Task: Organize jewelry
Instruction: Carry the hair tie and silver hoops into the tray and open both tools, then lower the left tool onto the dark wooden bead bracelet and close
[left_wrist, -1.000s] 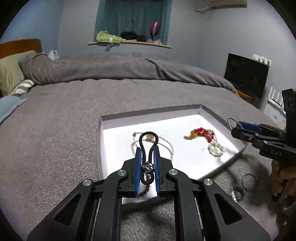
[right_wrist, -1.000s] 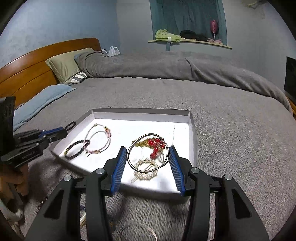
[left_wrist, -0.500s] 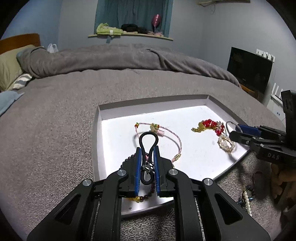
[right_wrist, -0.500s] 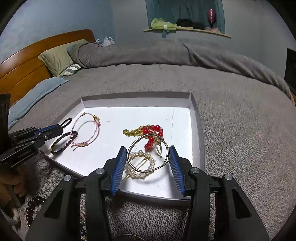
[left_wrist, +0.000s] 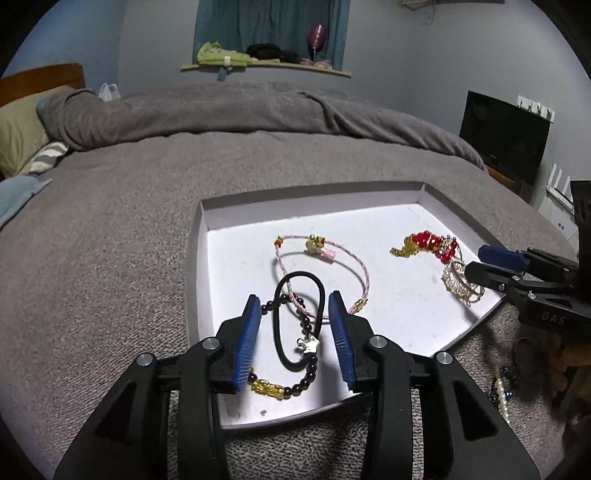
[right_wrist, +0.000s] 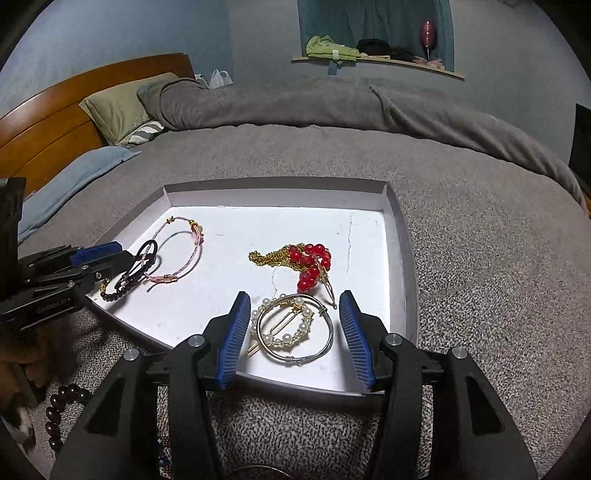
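Observation:
A white shallow tray (left_wrist: 229, 206) (right_wrist: 397, 221) lies on the grey bed. My left gripper (left_wrist: 294, 306) is open over its near left corner; a black hair tie with a silver charm (left_wrist: 295, 328) lies between its fingers on a dark bead bracelet (left_wrist: 295, 386), beside a pink cord bracelet (left_wrist: 325, 258). My right gripper (right_wrist: 293, 306) is open over the near right part; a silver bangle (right_wrist: 295, 334) lies between its fingers on a pearl hair clip (right_wrist: 284, 336). A red bead and gold chain piece (right_wrist: 303, 260) lies beyond.
Loose pearls and beads (left_wrist: 500, 387) lie on the blanket right of the tray. A dark bead strand (right_wrist: 61, 406) lies on the blanket left of it. Pillows (right_wrist: 122, 107) and a wooden headboard (right_wrist: 55, 110) are far left.
My left gripper has opened and let the black hair tie down into the tray. My right gripper has opened wider and the silver bangle now lies on the pearl clip.

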